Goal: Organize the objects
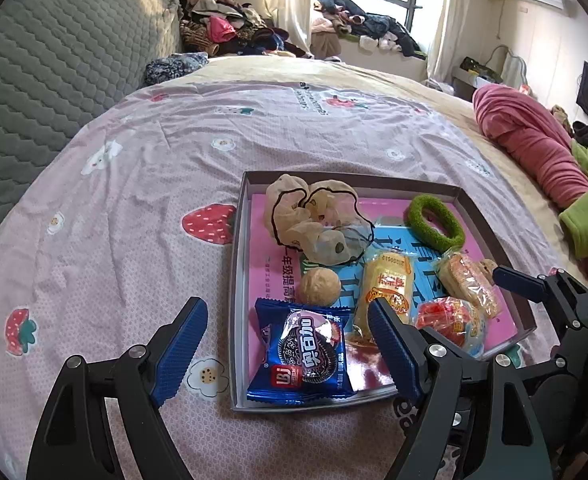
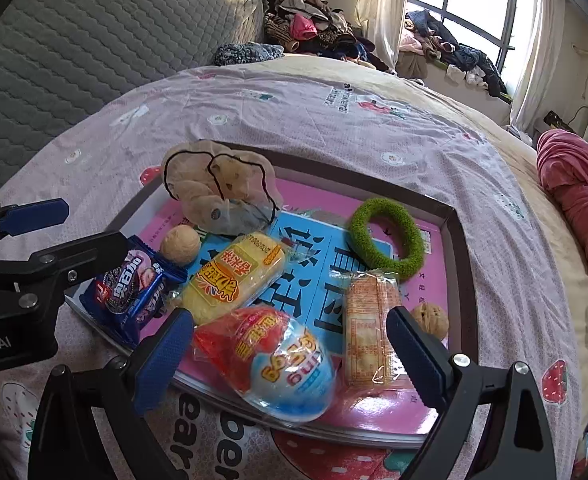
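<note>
A shallow box tray (image 1: 241, 216) (image 2: 462, 240) sits on the bed. In it lie a blue cookie packet (image 1: 303, 356) (image 2: 134, 286), a walnut (image 1: 318, 286) (image 2: 180, 245), a yellow cake packet (image 1: 385, 292) (image 2: 234, 276), a red-and-blue egg toy packet (image 1: 449, 322) (image 2: 278, 360), a cracker packet (image 1: 467, 282) (image 2: 367, 332), a second walnut (image 2: 431, 318), a green hair ring (image 1: 435, 222) (image 2: 385, 236) and a beige scrunchie (image 1: 317, 220) (image 2: 218, 188). My left gripper (image 1: 290, 314) is open above the cookie packet. My right gripper (image 2: 290, 344) is open around the egg toy packet.
The tray rests on a pink strawberry-print sheet (image 1: 134, 184). A grey quilted headboard (image 1: 46, 68) is at left. A rolled pink blanket (image 1: 529, 140) and green cloth (image 1: 583, 216) lie at right. Piles of clothes (image 1: 230, 28) stand by the window.
</note>
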`<state>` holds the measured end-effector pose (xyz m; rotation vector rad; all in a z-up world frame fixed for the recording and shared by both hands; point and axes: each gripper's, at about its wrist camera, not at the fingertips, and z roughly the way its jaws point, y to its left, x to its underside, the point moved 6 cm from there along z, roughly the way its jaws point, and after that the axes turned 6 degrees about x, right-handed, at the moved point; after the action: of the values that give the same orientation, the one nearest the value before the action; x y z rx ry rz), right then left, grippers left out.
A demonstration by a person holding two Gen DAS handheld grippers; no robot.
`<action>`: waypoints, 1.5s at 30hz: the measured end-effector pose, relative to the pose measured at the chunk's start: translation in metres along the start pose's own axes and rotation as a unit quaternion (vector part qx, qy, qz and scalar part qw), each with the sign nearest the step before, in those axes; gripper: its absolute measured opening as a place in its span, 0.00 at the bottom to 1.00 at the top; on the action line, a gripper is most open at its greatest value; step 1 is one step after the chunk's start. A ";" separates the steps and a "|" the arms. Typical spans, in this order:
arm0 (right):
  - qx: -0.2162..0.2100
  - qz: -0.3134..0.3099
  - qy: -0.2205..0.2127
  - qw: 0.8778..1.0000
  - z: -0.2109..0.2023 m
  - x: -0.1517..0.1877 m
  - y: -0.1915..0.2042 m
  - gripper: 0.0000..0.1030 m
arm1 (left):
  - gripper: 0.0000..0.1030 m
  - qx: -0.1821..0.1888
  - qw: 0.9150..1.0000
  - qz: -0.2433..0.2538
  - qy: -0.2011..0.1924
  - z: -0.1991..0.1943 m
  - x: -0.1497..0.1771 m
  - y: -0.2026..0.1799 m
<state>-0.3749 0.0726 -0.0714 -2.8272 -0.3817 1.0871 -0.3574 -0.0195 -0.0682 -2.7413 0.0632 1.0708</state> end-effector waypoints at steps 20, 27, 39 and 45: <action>0.004 0.039 -0.042 0.998 -0.030 -0.011 -0.019 0.95 | 0.86 -0.002 1.000 -0.012 -0.019 -0.012 -0.007 0.002; 0.014 0.047 -0.058 0.997 -0.046 -0.016 -0.026 0.96 | 0.86 -0.004 0.999 -0.008 -0.036 -0.029 -0.012 0.000; 0.028 0.060 -0.100 0.993 -0.095 -0.026 -0.031 0.98 | 0.86 -0.021 0.998 0.007 -0.053 -0.057 -0.015 -0.012; 0.028 0.066 -0.112 0.991 -0.123 -0.015 -0.035 0.99 | 0.86 -0.035 0.998 0.005 -0.049 -0.074 -0.003 -0.016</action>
<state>-0.3106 0.1028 0.0354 -2.7220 -0.1772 1.4256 -0.3085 -0.0187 -0.0109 -2.7471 0.0250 1.2304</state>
